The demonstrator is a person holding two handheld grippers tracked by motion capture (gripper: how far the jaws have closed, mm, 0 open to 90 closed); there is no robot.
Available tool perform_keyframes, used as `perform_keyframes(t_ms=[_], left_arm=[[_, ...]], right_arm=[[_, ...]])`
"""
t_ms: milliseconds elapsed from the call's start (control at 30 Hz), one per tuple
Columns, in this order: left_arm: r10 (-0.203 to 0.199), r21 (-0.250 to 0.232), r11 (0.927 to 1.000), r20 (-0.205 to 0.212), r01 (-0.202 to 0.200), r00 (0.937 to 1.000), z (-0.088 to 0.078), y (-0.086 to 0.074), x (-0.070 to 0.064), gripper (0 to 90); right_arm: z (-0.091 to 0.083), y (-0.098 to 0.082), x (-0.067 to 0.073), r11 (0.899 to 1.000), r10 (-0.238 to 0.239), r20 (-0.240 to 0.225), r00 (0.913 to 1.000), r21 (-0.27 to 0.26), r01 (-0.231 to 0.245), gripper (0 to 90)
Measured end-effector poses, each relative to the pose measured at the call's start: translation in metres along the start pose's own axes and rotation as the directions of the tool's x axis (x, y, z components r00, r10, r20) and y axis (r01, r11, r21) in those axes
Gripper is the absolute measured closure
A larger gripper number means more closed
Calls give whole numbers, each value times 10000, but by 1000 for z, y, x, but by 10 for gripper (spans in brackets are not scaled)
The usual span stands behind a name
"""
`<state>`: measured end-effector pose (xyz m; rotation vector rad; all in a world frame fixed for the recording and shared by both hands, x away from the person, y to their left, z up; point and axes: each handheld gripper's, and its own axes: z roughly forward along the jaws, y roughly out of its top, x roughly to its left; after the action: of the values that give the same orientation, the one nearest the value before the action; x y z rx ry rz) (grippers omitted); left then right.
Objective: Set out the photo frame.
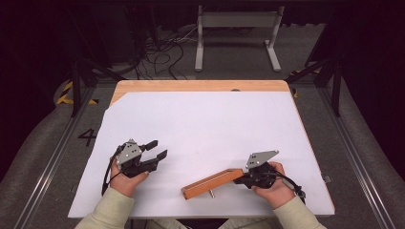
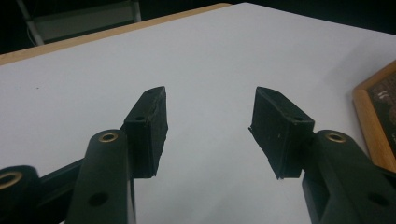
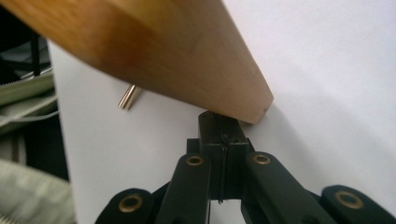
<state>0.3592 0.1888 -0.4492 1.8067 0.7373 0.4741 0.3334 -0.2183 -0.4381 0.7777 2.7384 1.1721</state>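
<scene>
Because the white sheet (image 1: 205, 129) covered nearly all of the wooden table (image 1: 200, 86), you had a plain, flat surface to work on, and you kept the work close to your own edge of it, where both hands could reach. On that sheet, near the front and between your two hands, lay the wooden piece (image 1: 212, 183). It ran aslant, with its far end toward your right hand (image 1: 272, 188). From the left gripper view its edge read as a wood frame around a dark panel (image 2: 373, 116), so I judged that it stood tipped up on one long side rather than lying flat. Your right gripper (image 1: 240, 180) had its claw pressed together with nothing between the pads. Its closed tip (image 3: 218, 122) sat right at the lower corner of the wood (image 3: 154, 42). That looked like a way to prop or nudge the piece with a blunt point instead of gripping it, though I could not tell whether the tip bore any of the weight. Your left gripper (image 1: 158, 148) rested well apart from the wood, over bare sheet. Its claw was spread, and only white surface lay between the pads (image 2: 210, 116), ready, I would guess, to take the free side. A small metal pin (image 1: 211, 194) stuck out from beneath the wood toward you (image 3: 129, 98).
</scene>
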Motion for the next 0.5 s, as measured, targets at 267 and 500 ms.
perform_keyframes(t_ms=[267,500], left_arm=[[141,161,9998,-140,-139,9998,-3,-1,1,465],[83,327,9994,9,-84,10000,-3,-2,3,454]], right_arm=[[12,15,-14,9990,398,214,9990,-229,-393,900],[25,29,-29,9945,852,147,9963,-632,-841,900]])
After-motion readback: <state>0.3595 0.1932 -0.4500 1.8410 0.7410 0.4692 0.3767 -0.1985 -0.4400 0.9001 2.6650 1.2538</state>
